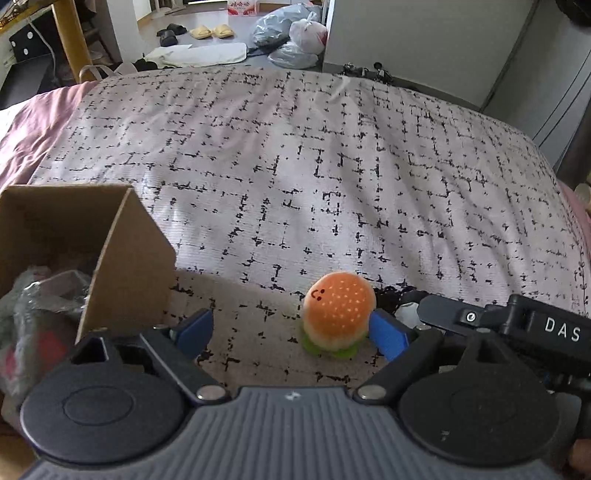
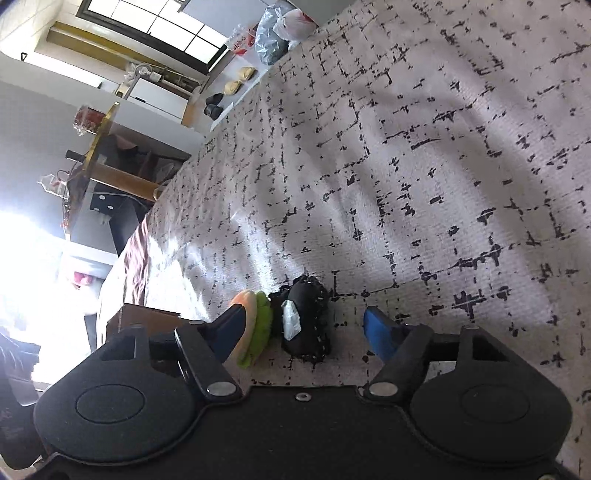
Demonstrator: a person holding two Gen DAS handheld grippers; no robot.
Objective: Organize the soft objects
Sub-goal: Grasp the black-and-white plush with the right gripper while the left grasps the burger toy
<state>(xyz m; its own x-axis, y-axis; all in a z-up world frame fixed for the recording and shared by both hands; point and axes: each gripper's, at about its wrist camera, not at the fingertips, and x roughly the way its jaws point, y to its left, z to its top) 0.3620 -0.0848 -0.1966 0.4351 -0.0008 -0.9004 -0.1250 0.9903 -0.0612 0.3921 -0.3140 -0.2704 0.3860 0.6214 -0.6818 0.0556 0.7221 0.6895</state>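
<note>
A small plush hamburger (image 1: 338, 314) with an orange bun, a smiley face and a green base stands on the patterned bedspread (image 1: 295, 166). My left gripper (image 1: 291, 336) is open, and the burger sits inside its gap against the right blue pad (image 1: 388, 338). My right gripper (image 2: 303, 332) is open around a black soft toy (image 2: 306, 321) with a white patch, which lies beside the burger (image 2: 255, 328). The right gripper's body (image 1: 517, 325) shows at the right of the left wrist view.
An open cardboard box (image 1: 122, 258) stands at the left with crumpled plastic (image 1: 33, 302) inside. Beyond the bed's far edge lie slippers (image 1: 210, 31), plastic bags (image 1: 291, 37) and a wooden table leg (image 1: 70, 40).
</note>
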